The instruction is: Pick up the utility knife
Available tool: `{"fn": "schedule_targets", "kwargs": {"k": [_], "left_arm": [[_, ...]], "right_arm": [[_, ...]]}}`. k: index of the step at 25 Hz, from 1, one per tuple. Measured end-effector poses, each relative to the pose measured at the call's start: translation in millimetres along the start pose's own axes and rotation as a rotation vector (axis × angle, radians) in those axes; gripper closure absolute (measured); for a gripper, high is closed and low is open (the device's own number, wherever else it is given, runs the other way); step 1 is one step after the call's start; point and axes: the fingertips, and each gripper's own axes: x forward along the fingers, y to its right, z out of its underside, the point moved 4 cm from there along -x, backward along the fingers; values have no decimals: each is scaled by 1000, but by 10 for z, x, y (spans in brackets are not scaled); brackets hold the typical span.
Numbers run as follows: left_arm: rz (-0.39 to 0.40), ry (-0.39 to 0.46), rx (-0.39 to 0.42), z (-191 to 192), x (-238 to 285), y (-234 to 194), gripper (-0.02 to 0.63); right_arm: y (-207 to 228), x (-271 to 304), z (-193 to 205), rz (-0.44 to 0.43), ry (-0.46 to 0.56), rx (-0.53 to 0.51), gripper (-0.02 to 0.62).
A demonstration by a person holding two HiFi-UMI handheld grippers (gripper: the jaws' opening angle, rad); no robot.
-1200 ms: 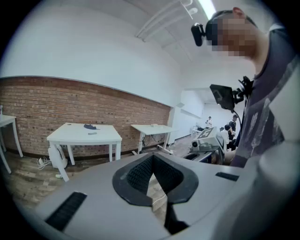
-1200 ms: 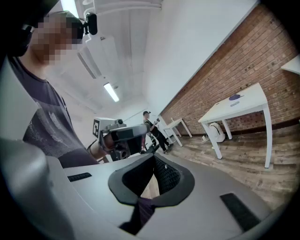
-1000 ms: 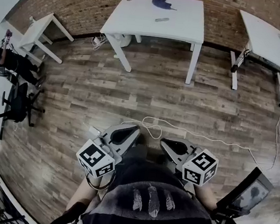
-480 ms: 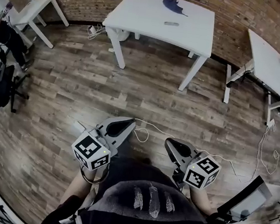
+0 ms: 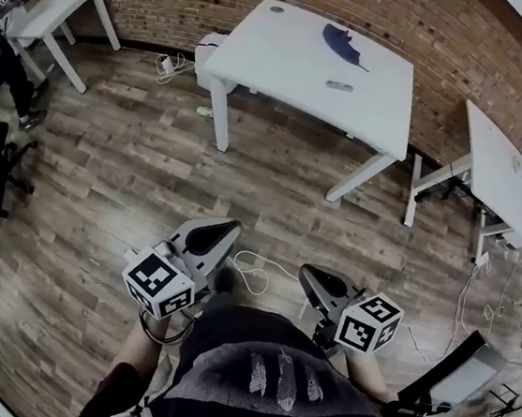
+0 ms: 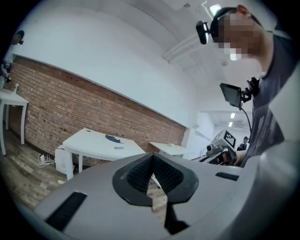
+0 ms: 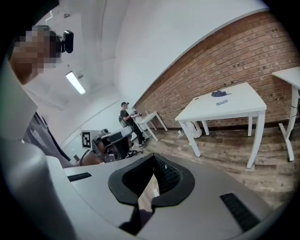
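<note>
Utility knife is lying flat near the middle of the white worktop, well apart from both hand-held grippers. The worktop is showing nearer and larger than a second ago, so the person is judged to be approaching, and the pick-up is not yet begun. Left hand-held gripper and right hand-held gripper are riding closed on nothing. The knife is presenting as a small, slim grey bar, and finer detail is too small to tell.
</note>
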Motion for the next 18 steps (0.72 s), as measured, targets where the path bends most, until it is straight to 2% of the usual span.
{"fn": "schedule_targets", "kwargs": {"k": [5,10,18], "left_arm": [[-14,38,-67,-79,-101,-512,607],[-5,58,-76,-139,-106,-844,607],[7,50,-78,-184,62,-1052,607]], "right_arm": [[-41,458,-291,2,-46,-16,595],[-4,762,-494,29,-64,-16,595],[162,984,-657,35,-74,14,595]]}}
